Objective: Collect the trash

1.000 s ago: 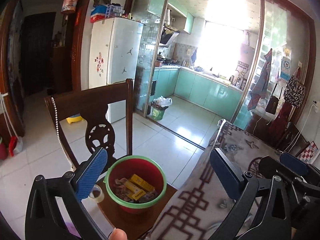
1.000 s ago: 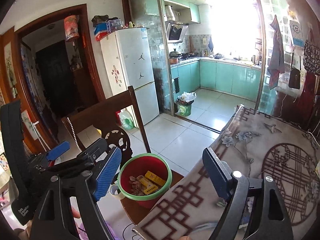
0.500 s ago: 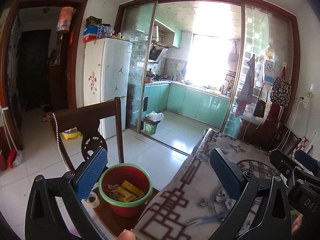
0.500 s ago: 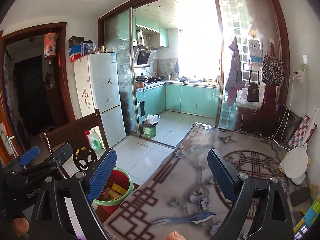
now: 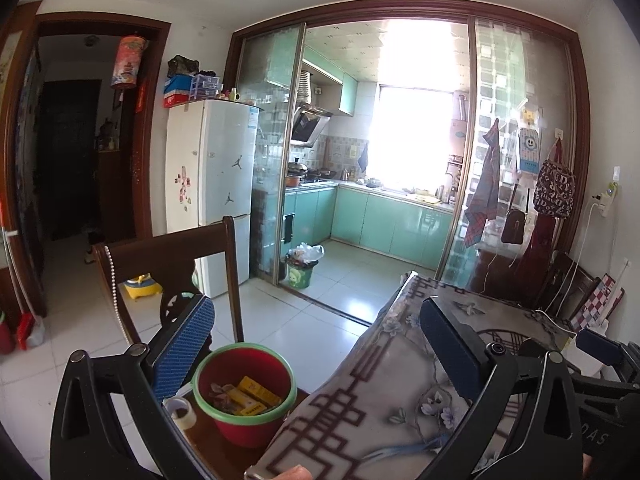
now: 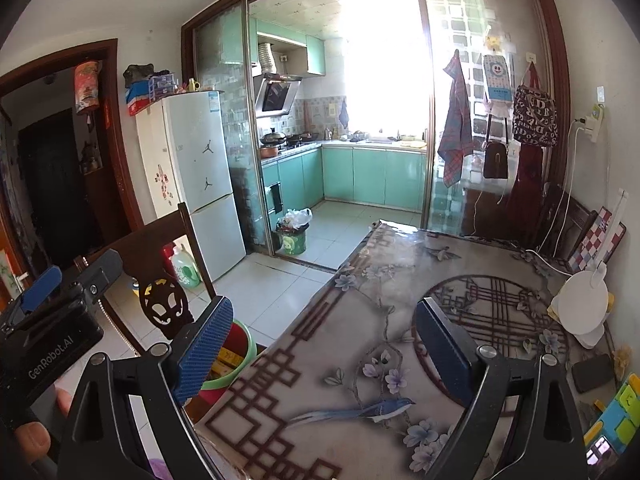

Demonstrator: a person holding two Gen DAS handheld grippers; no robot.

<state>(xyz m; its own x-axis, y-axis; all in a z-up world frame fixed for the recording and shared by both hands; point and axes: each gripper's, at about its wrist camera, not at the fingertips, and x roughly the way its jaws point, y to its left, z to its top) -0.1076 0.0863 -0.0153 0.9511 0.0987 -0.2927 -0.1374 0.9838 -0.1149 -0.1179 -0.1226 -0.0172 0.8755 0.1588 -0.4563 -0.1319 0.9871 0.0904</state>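
Trash (image 5: pixel 244 396) (yellow packets and crumpled wrappers) sits inside the red bucket with a green rim (image 5: pixel 245 392), parked on a dark wooden chair (image 5: pixel 172 248) at about 7 o'clock in the left wrist view, tape roll (image 5: pixel 182 412) just beside it at its 9 o'clock. Patterned table (image 6: pixel 400 300) edge is right next to the bucket at 3 o'clock. Left gripper (image 5: pixel 316 356) and right gripper (image 6: pixel 324 348) are both spread wide, holding nothing.

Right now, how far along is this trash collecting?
Some looks done: the red bucket on the chair seat already holds yellow wrappers. Nothing is in hand; the left gripper and right gripper are both open. No loose trash shows on the table, though its right edge has clutter.
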